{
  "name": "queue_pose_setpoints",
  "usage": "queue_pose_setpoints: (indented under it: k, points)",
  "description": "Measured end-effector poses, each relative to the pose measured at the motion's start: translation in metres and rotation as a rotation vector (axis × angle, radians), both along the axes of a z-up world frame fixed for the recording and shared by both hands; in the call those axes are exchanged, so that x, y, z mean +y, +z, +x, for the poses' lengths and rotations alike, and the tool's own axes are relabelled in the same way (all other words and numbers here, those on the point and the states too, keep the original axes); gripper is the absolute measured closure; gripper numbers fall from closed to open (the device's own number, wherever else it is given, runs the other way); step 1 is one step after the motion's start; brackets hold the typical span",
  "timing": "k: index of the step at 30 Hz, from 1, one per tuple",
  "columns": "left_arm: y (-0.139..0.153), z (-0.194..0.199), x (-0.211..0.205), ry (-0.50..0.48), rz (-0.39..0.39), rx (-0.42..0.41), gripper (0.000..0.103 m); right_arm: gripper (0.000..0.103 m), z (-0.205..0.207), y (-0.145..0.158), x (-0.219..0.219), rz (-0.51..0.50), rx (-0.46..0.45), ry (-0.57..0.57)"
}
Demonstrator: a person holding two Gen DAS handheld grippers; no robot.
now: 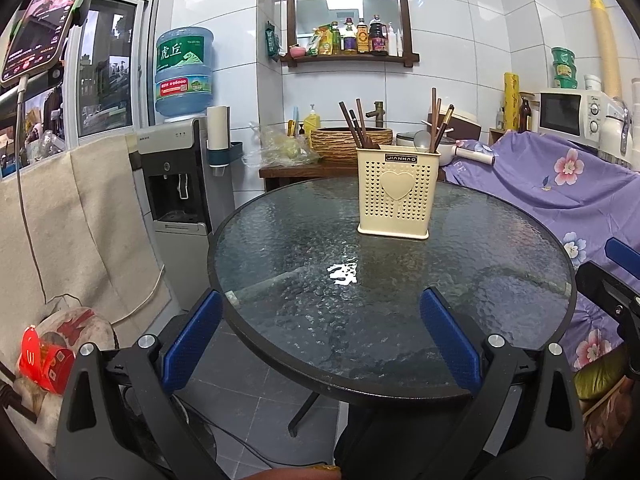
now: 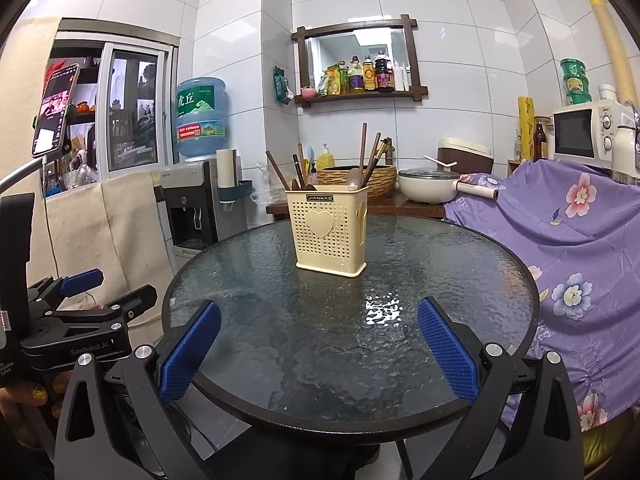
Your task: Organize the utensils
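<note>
Holding both the left gripper [image 1: 320, 332] and right gripper [image 2: 318, 338] wide apart and empty, we face the utensil holder [image 1: 394, 194] standing near the table's [image 1: 280, 240] far edge.

utensil holder [image 1: 394, 194]: JIANHAO | water jug [image 1: 185, 74]: 虎丘 | left gripper [image 2: 108, 294]: GenRobot.AI

A tiled home kitchen: microwave [image 2: 588, 132], water dispenser [image 1: 176, 184], condiment shelf [image 2: 360, 80], round glass table [image 1: 392, 280].
</note>
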State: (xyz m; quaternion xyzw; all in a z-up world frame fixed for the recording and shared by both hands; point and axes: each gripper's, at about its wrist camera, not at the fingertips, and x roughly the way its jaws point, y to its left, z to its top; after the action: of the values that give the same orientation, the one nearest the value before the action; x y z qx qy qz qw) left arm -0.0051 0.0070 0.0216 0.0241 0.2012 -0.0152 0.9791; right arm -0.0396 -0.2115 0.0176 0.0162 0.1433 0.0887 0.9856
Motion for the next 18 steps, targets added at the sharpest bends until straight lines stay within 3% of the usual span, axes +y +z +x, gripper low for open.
queue_pose_setpoints:
  k: [18]
  points:
    - [-0.0009, 0.0003, -0.0015, -0.002, 0.002, 0.004, 0.006, 0.006, 0.0006, -0.0001, -0.0001, 0.000, 0.002, 0.000]
